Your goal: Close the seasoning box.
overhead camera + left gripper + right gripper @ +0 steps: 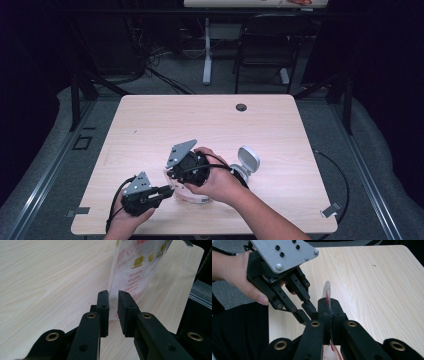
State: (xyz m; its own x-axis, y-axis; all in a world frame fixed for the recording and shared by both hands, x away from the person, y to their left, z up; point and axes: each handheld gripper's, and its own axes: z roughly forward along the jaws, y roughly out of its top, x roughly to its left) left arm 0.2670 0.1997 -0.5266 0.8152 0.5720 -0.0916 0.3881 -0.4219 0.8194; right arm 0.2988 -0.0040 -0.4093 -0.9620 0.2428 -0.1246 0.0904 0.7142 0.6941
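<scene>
On the light wooden tabletop (210, 120) a person holds a claw in each hand, and both claws meet at a thin white plastic pouch (135, 270) with red writing and small yellow cup pictures printed on it. In the high view the pouch (192, 196) lies near the front edge of the tabletop, mostly covered by the right hand (220, 181), and only a pale part of it shows under this hand. The right claw (329, 315) is closed fully on the pouch: in the right gripper view its two black jaws are pressed together, and the thin edge of the pouch (327, 291) stands up from between them, with red print visible lower down. The left claw (113, 307) is narrow but not closed; in the left gripper view a small gap stays between its pads, and the lower corner of the pouch is right at this gap. I cannot tell if the pads already touch the plastic. In the right gripper view the left claw (308, 313) comes from the left and its tip is just beside the right jaws. A white round object on a short base (246, 162) stands just beside the right hand, on its far side.
</scene>
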